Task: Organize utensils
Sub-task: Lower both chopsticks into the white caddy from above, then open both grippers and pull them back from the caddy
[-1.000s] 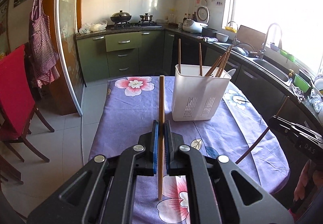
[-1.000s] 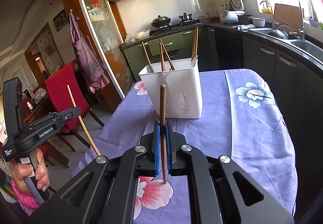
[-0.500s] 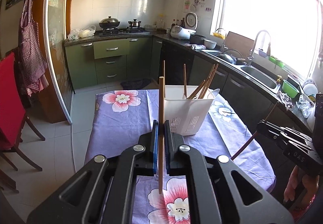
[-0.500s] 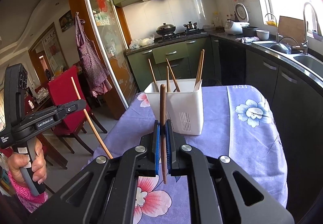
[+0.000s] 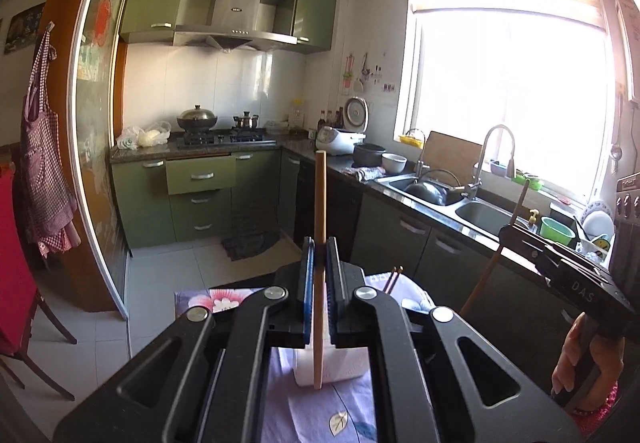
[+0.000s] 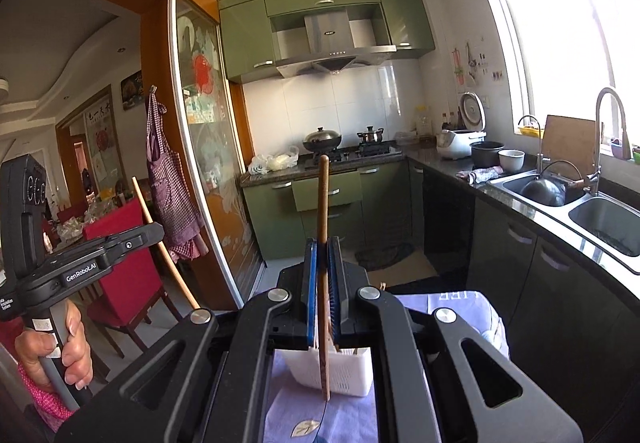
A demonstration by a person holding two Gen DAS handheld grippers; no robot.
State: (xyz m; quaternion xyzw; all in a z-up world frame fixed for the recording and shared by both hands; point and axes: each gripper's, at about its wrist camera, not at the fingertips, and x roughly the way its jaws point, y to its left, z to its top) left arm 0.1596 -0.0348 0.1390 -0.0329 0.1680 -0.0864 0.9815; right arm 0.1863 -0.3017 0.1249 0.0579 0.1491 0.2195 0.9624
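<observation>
The purple flowered tablecloth [image 5: 352, 399] ends in a far edge just beyond the white utensil basket [image 6: 344, 371], and past it open tiled floor [image 5: 192, 271] runs to the green cabinets [image 5: 200, 199]; the counter with the sink [image 6: 600, 223] closes the right side and a red chair [image 6: 120, 255] stands at the left. The left gripper [image 5: 320, 275] is raised and points only slightly downward, jaws pressed together on a pale chopstick [image 5: 320, 211] that stands nearly upright, its lower tip in front of the basket. The right gripper [image 6: 323, 275] is held beside it at like height, pinching a darker chopstick [image 6: 323, 203] the same way, a hand [image 6: 56, 347] gripping the other tool's handle. Compared with a second ago, both grippers have risen: the basket, then ahead on the table, now sits low behind the jaws, and the ceiling shows.
</observation>
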